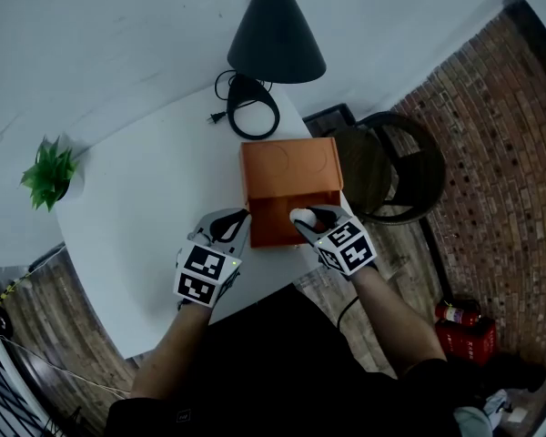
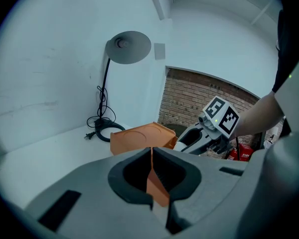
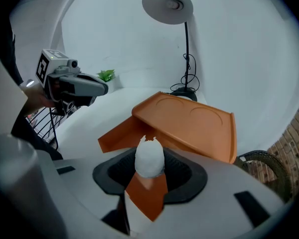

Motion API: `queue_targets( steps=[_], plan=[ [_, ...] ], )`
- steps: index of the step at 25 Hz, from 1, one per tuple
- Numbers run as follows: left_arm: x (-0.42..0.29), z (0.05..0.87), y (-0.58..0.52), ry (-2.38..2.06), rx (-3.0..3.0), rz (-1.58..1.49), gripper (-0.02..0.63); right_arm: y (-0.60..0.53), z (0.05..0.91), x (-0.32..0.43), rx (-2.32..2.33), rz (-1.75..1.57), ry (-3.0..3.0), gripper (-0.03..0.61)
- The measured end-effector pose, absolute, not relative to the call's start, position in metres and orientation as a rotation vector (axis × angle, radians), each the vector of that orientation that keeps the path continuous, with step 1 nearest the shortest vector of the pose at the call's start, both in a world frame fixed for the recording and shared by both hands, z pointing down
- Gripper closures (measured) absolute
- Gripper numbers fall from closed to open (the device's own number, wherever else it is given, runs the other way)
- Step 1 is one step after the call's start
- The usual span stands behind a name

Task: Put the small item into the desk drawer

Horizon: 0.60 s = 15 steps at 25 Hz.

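Note:
An orange desk drawer unit (image 1: 287, 165) stands on the white table (image 1: 155, 198), and its drawer (image 1: 278, 226) is pulled out toward me. My right gripper (image 1: 305, 218) is shut on a small white item (image 3: 149, 156), which it holds over the open drawer (image 3: 120, 133). My left gripper (image 1: 241, 221) hovers by the drawer's left front corner. Its jaws are together with nothing in them, and the orange showing under them is the drawer (image 2: 159, 193) beneath. Seen from the left gripper view, the right gripper (image 2: 189, 138) sits beside the unit's top (image 2: 139, 136).
A dark desk lamp (image 1: 275, 27) with a coiled cord (image 1: 252, 106) stands behind the unit. A small green plant (image 1: 50, 173) is at the table's left edge. A round dark chair (image 1: 393, 167) and a red fire extinguisher (image 1: 464, 326) are on the floor to the right.

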State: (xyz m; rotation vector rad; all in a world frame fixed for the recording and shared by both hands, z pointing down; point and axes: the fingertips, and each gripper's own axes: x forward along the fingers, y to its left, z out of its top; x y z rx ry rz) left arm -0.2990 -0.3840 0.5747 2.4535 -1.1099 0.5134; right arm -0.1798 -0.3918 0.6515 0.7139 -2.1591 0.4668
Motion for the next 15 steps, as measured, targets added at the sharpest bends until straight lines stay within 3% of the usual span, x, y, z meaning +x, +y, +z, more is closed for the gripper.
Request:
queue_targets(
  steps=[15],
  plan=[
    [-0.328,0.569,-0.382,-1.197,2.407,0.459,0.594,-0.397,0.684,-0.194,0.637,0.476,-2.012,0.414]
  ],
)
